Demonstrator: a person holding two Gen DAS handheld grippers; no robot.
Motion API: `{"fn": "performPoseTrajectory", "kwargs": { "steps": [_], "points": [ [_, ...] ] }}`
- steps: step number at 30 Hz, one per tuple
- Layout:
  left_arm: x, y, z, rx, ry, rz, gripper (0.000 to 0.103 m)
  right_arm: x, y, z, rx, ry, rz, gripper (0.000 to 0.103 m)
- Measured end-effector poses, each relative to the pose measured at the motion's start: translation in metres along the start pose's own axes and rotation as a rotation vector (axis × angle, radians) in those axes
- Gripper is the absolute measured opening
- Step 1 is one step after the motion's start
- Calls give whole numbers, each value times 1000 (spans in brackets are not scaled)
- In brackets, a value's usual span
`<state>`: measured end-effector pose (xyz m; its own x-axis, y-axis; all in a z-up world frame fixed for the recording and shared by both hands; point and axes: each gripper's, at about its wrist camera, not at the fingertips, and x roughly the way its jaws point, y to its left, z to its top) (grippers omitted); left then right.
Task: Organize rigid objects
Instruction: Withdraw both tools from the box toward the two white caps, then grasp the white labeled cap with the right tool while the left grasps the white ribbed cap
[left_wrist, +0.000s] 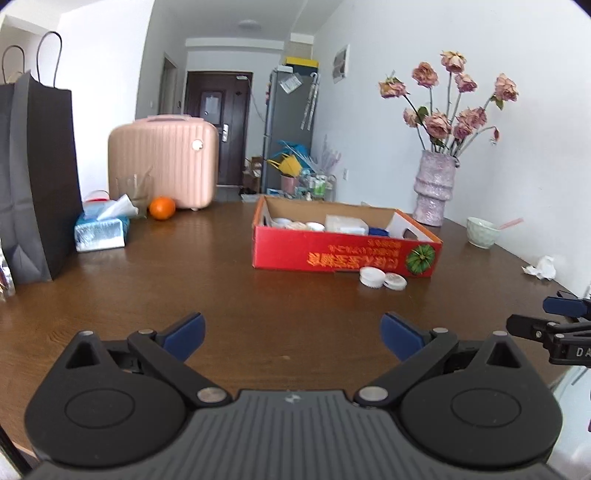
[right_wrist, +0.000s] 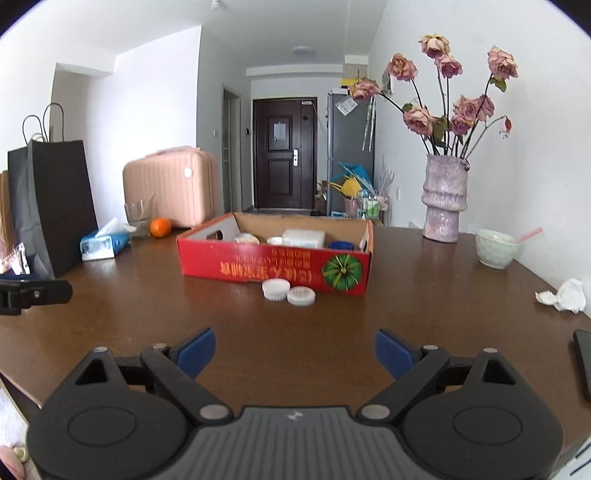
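A red cardboard box (left_wrist: 343, 254) (right_wrist: 273, 267) stands open on the brown table (left_wrist: 207, 291) and holds several white containers and a blue item. Two round white lids (left_wrist: 382, 277) (right_wrist: 288, 291) lie on the table against the box's near side. My left gripper (left_wrist: 293, 338) is open and empty, well short of the box. My right gripper (right_wrist: 294, 350) is open and empty, facing the lids from a distance. The right gripper's tip also shows at the right edge of the left wrist view (left_wrist: 554, 321).
A black paper bag (left_wrist: 37, 177) (right_wrist: 55, 206), a tissue pack (left_wrist: 101, 229) (right_wrist: 99, 245), an orange (left_wrist: 161, 208) (right_wrist: 160, 226) and a pink suitcase (left_wrist: 162, 162) stand at the left. A vase of dried roses (right_wrist: 443, 199), a pale bowl (right_wrist: 496, 247), crumpled tissue (right_wrist: 565, 295) and a dark phone (right_wrist: 583, 362) are at the right.
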<state>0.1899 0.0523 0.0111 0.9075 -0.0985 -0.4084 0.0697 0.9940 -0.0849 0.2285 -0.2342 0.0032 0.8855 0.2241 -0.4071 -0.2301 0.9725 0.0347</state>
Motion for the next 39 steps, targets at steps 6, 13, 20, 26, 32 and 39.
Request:
{"fn": "performPoseTrajectory", "kwargs": {
  "steps": [6,13,20,26,32,39],
  "points": [
    [4,-5,-2,34,2,-11,103,-2,4,-5,11,8,0,93],
    [33,-5,-5,39,66,-32,103,18,1,-7,27,51,-10,93],
    [76,-12,-9,61,130,-53,103,54,-6,-5,44,111,-19,92],
    [114,-19,2,80,156,-83,103,95,-12,6,30,157,-4,84],
    [148,-24,19,102,172,-111,103,153,-15,28,5,208,58,69],
    [192,-29,31,113,214,-150,103,217,-12,46,-58,249,97,64]
  ]
}}
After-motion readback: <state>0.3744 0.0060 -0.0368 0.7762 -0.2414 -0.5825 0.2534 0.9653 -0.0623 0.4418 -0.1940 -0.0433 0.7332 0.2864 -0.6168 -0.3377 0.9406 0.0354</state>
